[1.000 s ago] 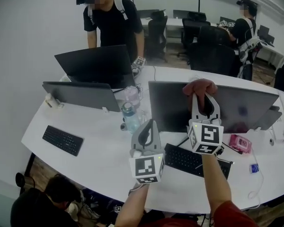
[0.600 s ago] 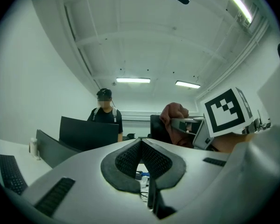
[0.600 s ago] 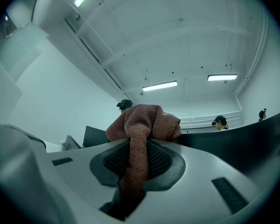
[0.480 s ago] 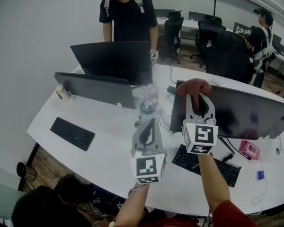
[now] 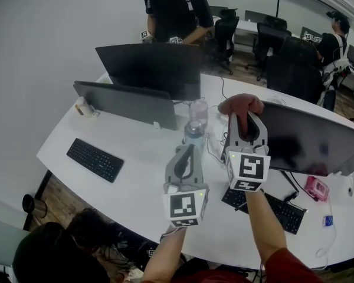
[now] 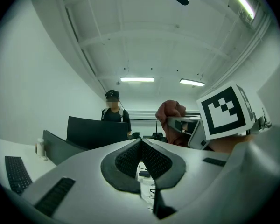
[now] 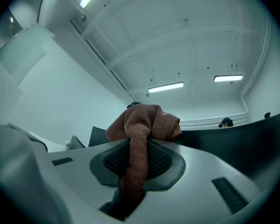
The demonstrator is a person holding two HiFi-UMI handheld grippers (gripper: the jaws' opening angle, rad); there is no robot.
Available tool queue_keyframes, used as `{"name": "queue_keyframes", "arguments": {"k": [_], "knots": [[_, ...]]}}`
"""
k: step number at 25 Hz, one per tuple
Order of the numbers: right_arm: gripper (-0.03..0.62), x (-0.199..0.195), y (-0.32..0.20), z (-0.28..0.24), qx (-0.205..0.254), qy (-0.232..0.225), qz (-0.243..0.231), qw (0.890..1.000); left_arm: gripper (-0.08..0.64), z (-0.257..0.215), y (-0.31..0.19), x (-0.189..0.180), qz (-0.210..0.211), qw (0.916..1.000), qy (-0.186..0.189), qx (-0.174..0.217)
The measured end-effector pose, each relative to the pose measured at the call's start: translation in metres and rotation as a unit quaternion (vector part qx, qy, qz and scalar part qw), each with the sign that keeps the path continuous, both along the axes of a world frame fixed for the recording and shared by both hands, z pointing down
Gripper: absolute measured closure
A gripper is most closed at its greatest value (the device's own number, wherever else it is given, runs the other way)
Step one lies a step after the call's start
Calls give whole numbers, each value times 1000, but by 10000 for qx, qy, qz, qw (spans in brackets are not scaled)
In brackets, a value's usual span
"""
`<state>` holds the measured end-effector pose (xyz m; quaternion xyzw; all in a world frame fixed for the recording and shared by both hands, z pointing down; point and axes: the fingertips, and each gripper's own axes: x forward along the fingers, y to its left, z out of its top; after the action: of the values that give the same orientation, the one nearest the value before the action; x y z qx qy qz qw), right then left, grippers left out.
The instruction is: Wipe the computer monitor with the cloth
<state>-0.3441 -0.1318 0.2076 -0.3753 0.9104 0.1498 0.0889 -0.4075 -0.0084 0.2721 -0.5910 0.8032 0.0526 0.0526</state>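
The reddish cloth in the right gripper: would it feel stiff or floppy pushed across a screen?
Probably floppy: the cloth bunches above the right gripper, and a strip hangs down between its jaws. Its knit-looking weave suggests it would drag rather than slip on the monitor.
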Motion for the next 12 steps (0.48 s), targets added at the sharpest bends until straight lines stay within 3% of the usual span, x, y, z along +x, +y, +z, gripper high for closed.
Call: {"name": "queue_keyframes", "arguments": {"k": [12], "knots": [[515,-3,3,34,-69,81,-5,9999,537,24,-5,-1,11,9999,102,-128]]}}
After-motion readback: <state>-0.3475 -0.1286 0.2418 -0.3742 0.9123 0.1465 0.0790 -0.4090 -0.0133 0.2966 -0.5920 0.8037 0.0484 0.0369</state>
